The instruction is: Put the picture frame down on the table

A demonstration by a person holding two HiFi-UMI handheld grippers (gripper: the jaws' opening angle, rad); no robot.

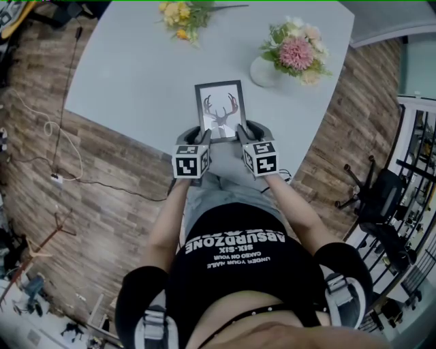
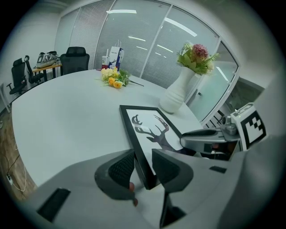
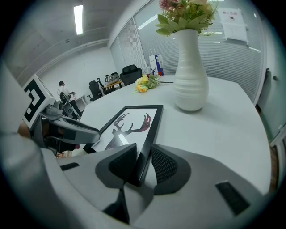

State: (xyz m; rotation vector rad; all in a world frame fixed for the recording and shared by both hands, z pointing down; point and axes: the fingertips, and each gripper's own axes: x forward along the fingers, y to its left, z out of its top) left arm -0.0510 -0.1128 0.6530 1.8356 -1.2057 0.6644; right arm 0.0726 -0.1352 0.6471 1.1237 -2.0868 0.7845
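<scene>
The picture frame [image 1: 220, 109] lies flat-ish at the near edge of the table [image 1: 136, 75], held at its two near corners. The left gripper [image 1: 199, 134] pinches its left rim and the right gripper [image 1: 245, 131] its right rim. Bare grey tabletop opens to the left. A white vase [image 1: 267, 71] stands near the frame's far right corner, and a loose bouquet [image 1: 182, 13] lies well apart. The frame has a thin black border around a white print of an antlered deer.

Black T-shirt [image 1: 235, 269], on the person: white print, upside down in the head view, reads "ABSURDZONE" and "SIX-SIX"; the smaller lines by it not legible
</scene>
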